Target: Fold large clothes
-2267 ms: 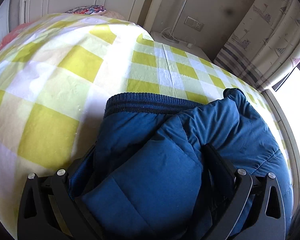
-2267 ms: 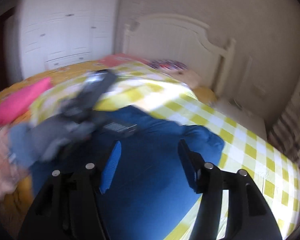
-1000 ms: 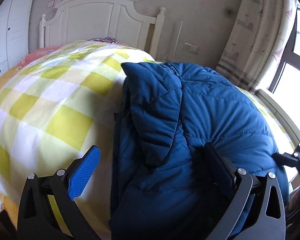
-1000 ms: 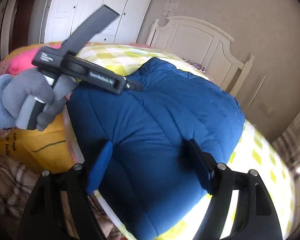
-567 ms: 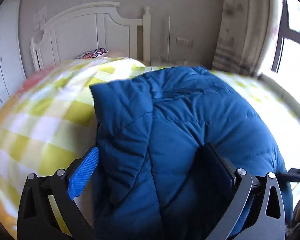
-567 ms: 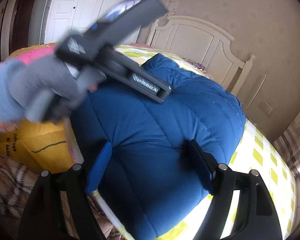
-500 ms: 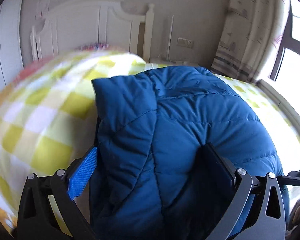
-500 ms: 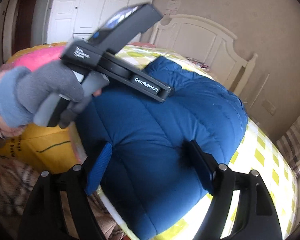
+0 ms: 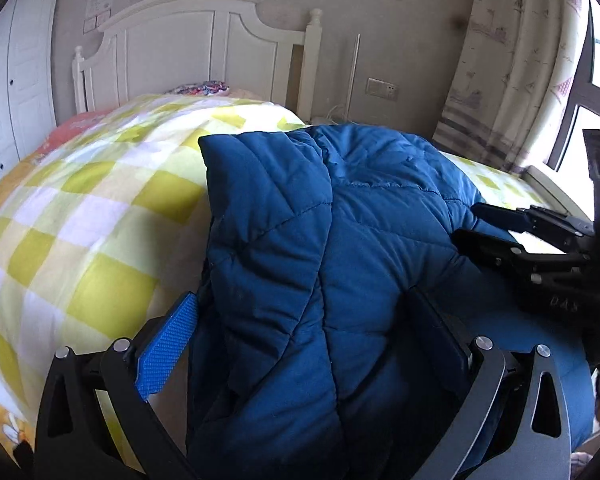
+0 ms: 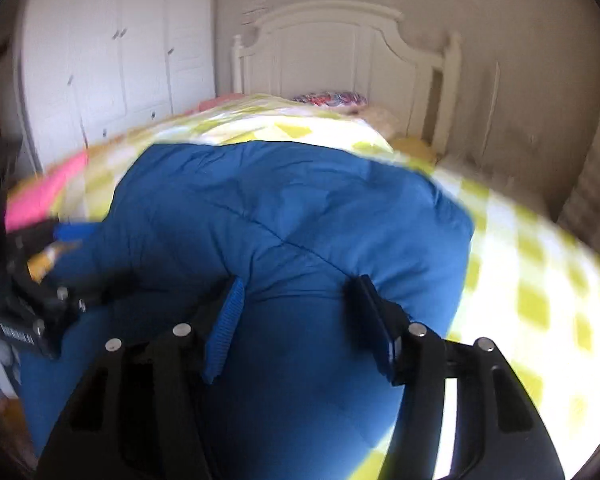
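My right gripper point(image 10: 296, 320) is closing its 2 jaws around a bulge of the blue padded jacket point(image 10: 292, 216) on the yellow-checked bedspread point(image 10: 540, 280).

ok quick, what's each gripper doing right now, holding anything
Left gripper: open wide, blue jacket bulging between its fingers, not pinched.
Right gripper: jaws closing with jacket fabric between them, not clearly pinched yet.

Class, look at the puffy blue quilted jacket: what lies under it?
The puffy blue quilted jacket lies on a yellow-and-white checked bedspread, which shows around it on both sides. Whatever is directly beneath the jacket or folded inside it is covered.
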`<state>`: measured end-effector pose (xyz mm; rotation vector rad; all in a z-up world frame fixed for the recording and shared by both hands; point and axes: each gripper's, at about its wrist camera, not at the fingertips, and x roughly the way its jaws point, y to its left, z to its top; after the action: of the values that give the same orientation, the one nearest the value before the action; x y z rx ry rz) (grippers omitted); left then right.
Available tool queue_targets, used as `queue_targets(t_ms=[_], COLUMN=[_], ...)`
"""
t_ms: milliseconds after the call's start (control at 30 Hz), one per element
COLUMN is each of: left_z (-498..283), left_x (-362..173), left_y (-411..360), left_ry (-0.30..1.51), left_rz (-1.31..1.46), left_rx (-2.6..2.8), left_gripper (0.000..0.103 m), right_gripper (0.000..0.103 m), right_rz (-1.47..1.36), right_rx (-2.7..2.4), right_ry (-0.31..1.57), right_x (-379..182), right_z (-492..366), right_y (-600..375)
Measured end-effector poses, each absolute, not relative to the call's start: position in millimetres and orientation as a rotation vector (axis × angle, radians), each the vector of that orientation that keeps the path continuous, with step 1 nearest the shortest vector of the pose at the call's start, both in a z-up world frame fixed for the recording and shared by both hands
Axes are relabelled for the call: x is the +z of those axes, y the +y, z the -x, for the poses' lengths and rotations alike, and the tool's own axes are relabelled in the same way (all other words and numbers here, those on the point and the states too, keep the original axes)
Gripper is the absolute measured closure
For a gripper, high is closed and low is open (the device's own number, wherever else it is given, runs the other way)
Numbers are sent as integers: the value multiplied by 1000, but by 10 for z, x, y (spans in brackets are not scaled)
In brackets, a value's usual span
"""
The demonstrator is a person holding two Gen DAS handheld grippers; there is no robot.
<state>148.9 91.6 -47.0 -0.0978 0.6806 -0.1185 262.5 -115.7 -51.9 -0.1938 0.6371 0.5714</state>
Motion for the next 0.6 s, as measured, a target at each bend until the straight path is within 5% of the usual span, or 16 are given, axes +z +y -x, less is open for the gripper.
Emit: queue_targets(t_ms=[333, 600], left_z=[-1449, -1440], left_x=[-451, -452], left_y=[883, 910], left_ry=[658, 662], left_rz=[89, 99], left_rx=[-114, -121], left_gripper=[4, 4], right_gripper=[44, 40], right_rz=[280, 386], right_rx=[461, 414], right_ry=[551, 740], right_x=[6, -203], right_z=[-2786, -3234], right_y=[-1030, -840])
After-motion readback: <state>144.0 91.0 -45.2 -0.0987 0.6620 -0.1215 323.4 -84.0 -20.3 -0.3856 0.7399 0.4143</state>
